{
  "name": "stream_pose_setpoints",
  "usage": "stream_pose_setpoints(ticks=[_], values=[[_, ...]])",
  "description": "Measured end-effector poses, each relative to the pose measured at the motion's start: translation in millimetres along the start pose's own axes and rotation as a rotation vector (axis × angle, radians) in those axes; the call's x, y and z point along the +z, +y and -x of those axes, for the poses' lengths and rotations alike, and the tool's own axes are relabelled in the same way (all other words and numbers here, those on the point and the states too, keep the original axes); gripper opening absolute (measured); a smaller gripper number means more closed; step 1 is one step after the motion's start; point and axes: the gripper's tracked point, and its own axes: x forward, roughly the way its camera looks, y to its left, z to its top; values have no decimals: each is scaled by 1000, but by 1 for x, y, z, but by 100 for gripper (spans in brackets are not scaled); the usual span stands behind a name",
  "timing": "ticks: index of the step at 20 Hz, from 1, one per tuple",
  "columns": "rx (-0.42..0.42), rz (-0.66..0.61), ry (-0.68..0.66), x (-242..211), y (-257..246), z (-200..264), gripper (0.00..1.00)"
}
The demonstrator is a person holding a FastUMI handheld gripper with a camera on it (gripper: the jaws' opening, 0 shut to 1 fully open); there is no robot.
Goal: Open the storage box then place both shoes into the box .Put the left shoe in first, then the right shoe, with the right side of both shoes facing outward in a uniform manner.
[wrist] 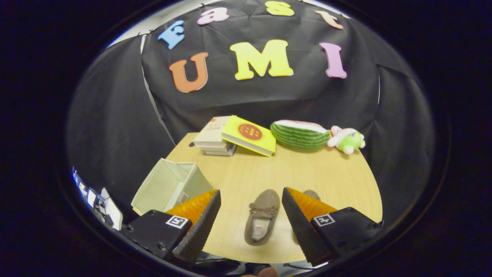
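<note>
Gripper view looks down along the black tongs with orange sides (pixel 251 221), and their two fingers stand wide apart with nothing held between them. They hang above the round light wooden table (pixel 338 177).

Between the two fingers, flat on the table, lies a brown fuzzy slipper shoe with a little bow (pixel 262 216). Its toe points away from the tongs and its open heel end is near them. Just beside this shoe, on its right, a second brown shoe (pixel 312 194) peeks out from behind the right finger. Most of it is hidden, so I cannot tell which shoe is the left one and which is the right one.

To the left of the first shoe, beyond the left finger, sits the pale green cloth storage box (pixel 169 184). It lies tipped so its open mouth shows, and nothing can be seen inside it. It looks open already, but I cannot tell if there is a lid.

Far behind the shoe, at the back of the table, are a stack of books with a yellow book leaning on it (pixel 249 135), a plush watermelon slice (pixel 300 134), and a small green and pink plush toy (pixel 346 140).

So the job looks like it is only at the start. Both shoes are out on the table, and both must go into the box, left shoe first.
</note>
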Motion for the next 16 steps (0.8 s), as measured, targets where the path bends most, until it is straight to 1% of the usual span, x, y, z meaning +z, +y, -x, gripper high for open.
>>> stream_pose_setpoints(ticks=[4, 7, 9, 14, 15, 16], values=[[7, -75, 171, -45, -27, -38, 100], [31, -146, 305, -80, -33, -56, 100], [33, -188, 389, -100, -37, -68, 100], [49, -241, 548, -130, -40, -88, 100], [51, -244, 577, -135, -41, -90, 99], [53, -240, 593, -140, -43, -93, 96]])
